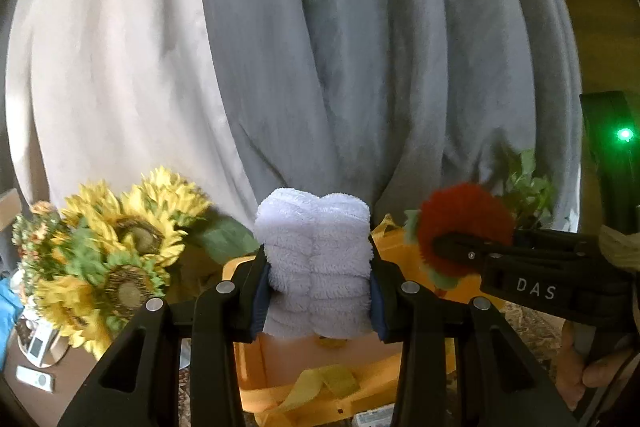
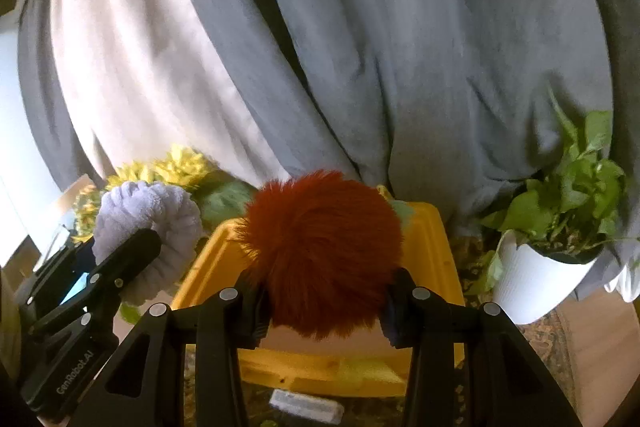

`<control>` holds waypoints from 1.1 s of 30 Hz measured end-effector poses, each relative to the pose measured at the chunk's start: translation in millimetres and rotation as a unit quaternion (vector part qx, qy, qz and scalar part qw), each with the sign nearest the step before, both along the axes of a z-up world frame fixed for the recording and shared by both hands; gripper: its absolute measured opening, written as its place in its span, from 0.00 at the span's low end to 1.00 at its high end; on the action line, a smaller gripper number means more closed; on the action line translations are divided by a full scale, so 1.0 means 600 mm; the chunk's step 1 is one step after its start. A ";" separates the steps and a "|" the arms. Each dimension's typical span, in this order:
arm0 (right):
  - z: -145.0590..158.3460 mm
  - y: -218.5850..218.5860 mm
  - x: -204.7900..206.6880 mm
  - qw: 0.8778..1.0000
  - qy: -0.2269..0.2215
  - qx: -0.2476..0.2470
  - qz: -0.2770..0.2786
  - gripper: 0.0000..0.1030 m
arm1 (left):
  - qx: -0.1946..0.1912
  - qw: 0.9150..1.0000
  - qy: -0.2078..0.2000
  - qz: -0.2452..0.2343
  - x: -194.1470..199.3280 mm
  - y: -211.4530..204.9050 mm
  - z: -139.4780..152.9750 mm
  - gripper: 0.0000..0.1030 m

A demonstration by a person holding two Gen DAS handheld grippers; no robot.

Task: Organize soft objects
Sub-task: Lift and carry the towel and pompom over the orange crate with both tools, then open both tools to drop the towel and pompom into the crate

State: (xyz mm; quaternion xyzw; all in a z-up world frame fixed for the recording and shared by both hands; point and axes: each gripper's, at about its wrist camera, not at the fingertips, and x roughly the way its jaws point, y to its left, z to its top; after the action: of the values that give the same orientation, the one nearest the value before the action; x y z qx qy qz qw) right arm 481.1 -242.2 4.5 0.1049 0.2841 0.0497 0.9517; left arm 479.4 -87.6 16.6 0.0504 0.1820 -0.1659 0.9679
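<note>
My left gripper [image 1: 318, 303] is shut on a folded white fluffy towel [image 1: 316, 255] and holds it above the open yellow bin [image 1: 264, 379]. My right gripper [image 2: 324, 311] is shut on a red furry ball [image 2: 320, 251], also above the yellow bin [image 2: 444, 267]. In the left wrist view the red ball [image 1: 460, 223] and the right gripper [image 1: 440, 243] are at the right of the towel. In the right wrist view the towel [image 2: 160, 223] and the left gripper [image 2: 132, 255] are at the left.
A grey and cream blanket [image 1: 360, 47] hangs behind everything. Sunflowers [image 1: 120, 243] stand at the left of the bin. A potted green plant in a white pot [image 2: 536, 275] stands at the right. Small white devices [image 1: 34, 381] lie on the brown surface at the lower left.
</note>
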 end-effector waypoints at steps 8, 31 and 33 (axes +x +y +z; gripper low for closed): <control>-0.052 -0.016 0.074 0.998 0.061 -0.002 -0.013 0.43 | 0.021 0.999 0.047 0.006 0.073 -0.017 -0.048 0.39; -0.142 -0.023 0.153 0.979 0.206 -0.008 0.000 0.64 | 0.075 0.984 0.161 0.019 0.153 -0.030 -0.134 0.68; -0.137 -0.025 0.150 0.979 0.202 -0.007 -0.006 0.64 | 0.075 0.984 0.158 0.021 0.147 -0.026 -0.128 0.73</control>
State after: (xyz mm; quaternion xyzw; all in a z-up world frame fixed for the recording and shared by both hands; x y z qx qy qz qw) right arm 571.0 -257.0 -77.7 0.1080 0.4700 0.0196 0.8758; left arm 567.9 -103.3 -60.4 0.0923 0.3453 -0.1376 0.9238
